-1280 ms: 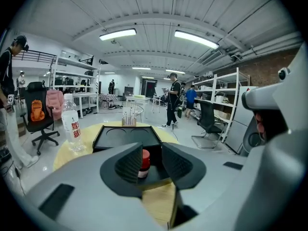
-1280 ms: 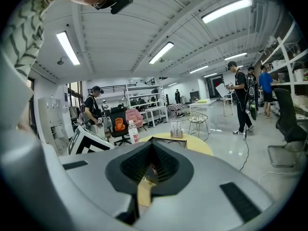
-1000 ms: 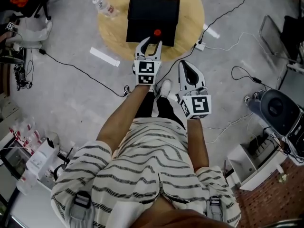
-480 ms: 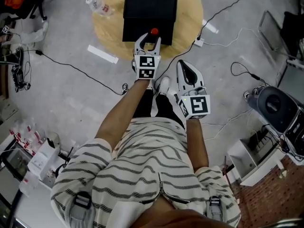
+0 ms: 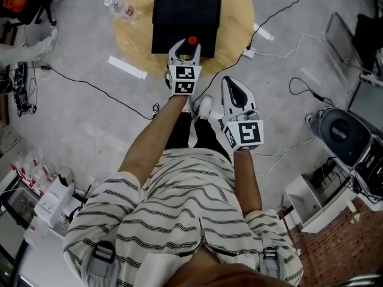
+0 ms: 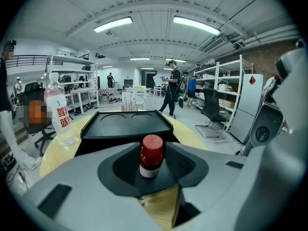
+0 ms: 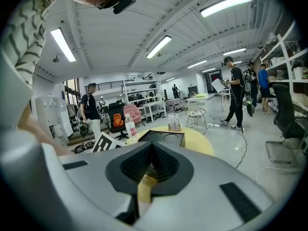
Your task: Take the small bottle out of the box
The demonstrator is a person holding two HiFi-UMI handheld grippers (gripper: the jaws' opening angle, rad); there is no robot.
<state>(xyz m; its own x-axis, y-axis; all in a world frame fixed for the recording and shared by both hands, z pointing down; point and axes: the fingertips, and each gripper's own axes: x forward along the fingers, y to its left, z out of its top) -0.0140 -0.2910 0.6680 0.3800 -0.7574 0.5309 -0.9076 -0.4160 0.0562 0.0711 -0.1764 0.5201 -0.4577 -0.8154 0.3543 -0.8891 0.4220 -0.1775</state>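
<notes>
Bottle: small brown bottle [image 6: 152,157] with red cap, upright at near edge of black box [image 5: 186,11].
Left gripper [image 5: 185,45]: jaws just opened, around bottle, not squeezing.
Right gripper [image 5: 230,84]: closed, empty.

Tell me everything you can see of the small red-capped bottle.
The small bottle has a red cap, dark body and pale label. It stands upright at the black box's near edge, between the jaws of the left hand-held gripper, which have just been opening; the pads seem clear of it. Its base is hidden.
</notes>
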